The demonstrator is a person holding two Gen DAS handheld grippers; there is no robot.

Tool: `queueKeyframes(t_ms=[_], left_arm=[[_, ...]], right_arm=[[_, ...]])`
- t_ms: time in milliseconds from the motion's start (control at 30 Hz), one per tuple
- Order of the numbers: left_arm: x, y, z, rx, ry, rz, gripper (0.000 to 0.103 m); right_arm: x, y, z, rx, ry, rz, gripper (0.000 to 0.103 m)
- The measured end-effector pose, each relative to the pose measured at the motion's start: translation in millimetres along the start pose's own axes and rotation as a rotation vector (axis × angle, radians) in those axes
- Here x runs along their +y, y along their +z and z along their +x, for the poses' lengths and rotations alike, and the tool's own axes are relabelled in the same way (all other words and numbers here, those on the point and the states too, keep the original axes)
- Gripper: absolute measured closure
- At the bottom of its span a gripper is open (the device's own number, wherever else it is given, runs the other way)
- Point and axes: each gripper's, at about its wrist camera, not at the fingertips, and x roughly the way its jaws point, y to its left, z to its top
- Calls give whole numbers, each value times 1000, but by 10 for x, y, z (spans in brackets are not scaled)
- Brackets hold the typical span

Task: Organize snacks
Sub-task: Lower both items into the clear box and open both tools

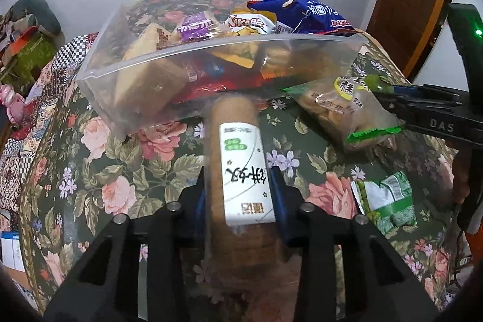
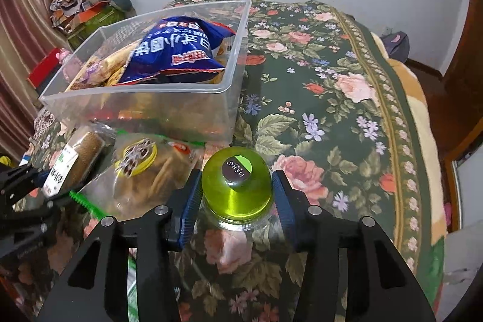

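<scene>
A floral cloth (image 2: 317, 98), dark green with pink roses, covers the surface. In the left wrist view, a clear bin (image 1: 126, 98) full of snack packets stands on it at 12 o'clock. A clear biscuit bag (image 1: 341, 107) with green ends sits at 2 o'clock, just beside the bin; whether it rests on the cloth cannot be told. A green pea packet (image 1: 385, 201) lies flat at 4 o'clock, apart from the bag.
</scene>
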Motion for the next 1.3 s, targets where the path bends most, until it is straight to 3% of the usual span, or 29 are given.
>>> queueKeyframes(t_ms=[233, 400, 633, 1067, 1300], left_arm=[[45, -66, -282, -34, -5, 5, 67], [98, -19, -636, -107, -12, -2, 67], [246, 240, -898, -181, -9, -34, 67], [667, 833, -552, -178, 15, -101, 66], [774, 1073, -282, -155, 9, -111, 66]], right_arm=[[74, 31, -373, -69, 0, -15, 59], [174, 167, -602, -129, 12, -36, 59], [369, 357, -675, -179, 34, -59, 59], [761, 875, -360, -206, 59, -111, 59], [875, 1147, -7, -163, 51, -108, 59]])
